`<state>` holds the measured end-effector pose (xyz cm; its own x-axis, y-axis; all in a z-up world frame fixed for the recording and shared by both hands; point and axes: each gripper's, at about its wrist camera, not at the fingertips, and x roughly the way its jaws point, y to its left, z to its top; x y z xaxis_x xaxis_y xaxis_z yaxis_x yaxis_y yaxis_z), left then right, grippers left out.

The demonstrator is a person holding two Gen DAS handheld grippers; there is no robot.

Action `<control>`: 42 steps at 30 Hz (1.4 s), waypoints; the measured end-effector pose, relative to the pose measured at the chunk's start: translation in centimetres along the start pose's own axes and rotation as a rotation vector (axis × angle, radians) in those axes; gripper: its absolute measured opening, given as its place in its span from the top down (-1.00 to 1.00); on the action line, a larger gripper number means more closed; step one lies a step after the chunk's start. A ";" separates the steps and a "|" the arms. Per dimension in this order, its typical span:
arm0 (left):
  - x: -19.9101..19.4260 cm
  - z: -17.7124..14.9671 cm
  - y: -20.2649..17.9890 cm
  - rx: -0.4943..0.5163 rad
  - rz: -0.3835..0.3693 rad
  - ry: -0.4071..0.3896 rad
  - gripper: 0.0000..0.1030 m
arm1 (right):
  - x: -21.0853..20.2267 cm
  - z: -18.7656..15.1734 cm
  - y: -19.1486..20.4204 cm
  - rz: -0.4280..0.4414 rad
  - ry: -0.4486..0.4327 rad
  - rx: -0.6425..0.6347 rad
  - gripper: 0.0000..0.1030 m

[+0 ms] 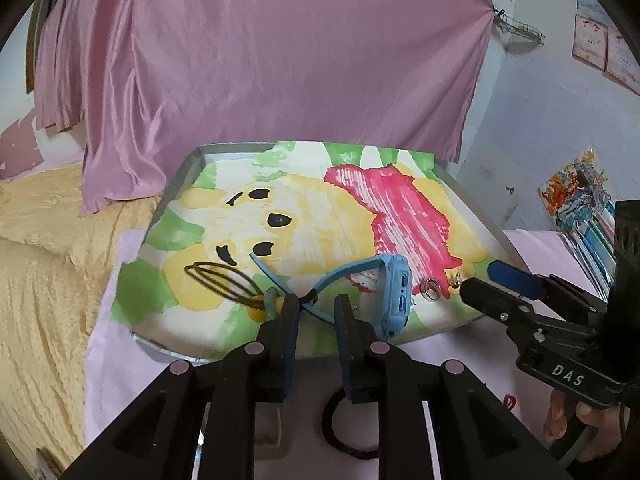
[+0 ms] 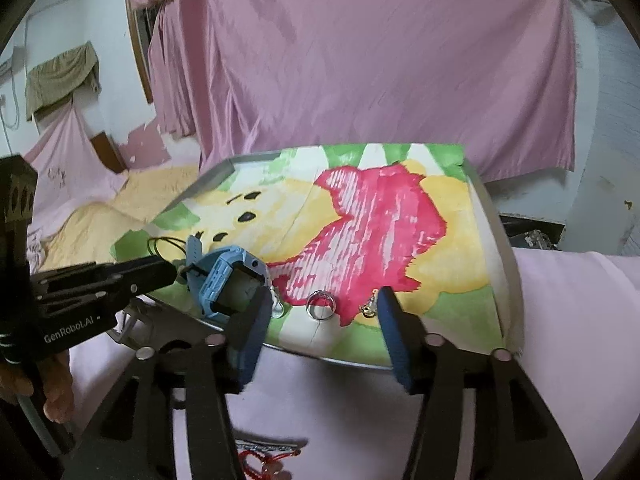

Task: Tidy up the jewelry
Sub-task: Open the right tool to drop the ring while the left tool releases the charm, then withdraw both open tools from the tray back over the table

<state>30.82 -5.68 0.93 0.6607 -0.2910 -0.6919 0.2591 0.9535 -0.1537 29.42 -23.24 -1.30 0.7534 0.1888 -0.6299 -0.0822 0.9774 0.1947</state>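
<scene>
Glossy metal ring [image 2: 320, 306]; blue plastic watch [image 2: 224, 280]; satin curtain [image 2: 360, 60].

white letters "DAS" on the black plastic right gripper [image 1: 476, 280] | white letters "GenRobot.AI" on the black plastic left gripper [image 2: 174, 272]

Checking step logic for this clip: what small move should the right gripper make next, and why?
Probably draw the right gripper back and down toward the red cord on the cloth. Its fingers stand open and empty, the ring and earring already lie on the tray, and that cord lies off the tray.
</scene>
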 end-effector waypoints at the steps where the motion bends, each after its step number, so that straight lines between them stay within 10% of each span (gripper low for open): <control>1: -0.3 -0.2 0.0 0.002 0.002 -0.010 0.63 | -0.3 -0.1 -0.1 -0.005 -0.012 0.007 0.00; 5: -1.6 -0.7 0.0 -0.001 0.007 -0.055 0.44 | -1.4 -0.5 -0.3 -0.019 -0.069 0.032 -0.14; 9: -3.1 -1.3 -0.1 -0.009 0.014 -0.126 -0.18 | -2.8 -0.9 -0.2 -0.026 -0.121 0.040 -0.23; 22: -8.2 -4.5 0.7 -0.063 0.068 -0.315 -0.85 | -8.0 -3.4 0.4 -0.025 -0.256 0.062 -0.63; 42: -12.1 -10.3 0.6 -0.047 0.107 -0.399 -0.98 | -14.1 -8.6 1.9 -0.061 -0.363 0.019 -0.79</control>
<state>15.70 -0.81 1.91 0.9058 -0.1886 -0.3793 0.1478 0.9799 -0.1342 13.04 -23.25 1.42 0.9393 0.0807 -0.3336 -0.0201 0.9832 0.1814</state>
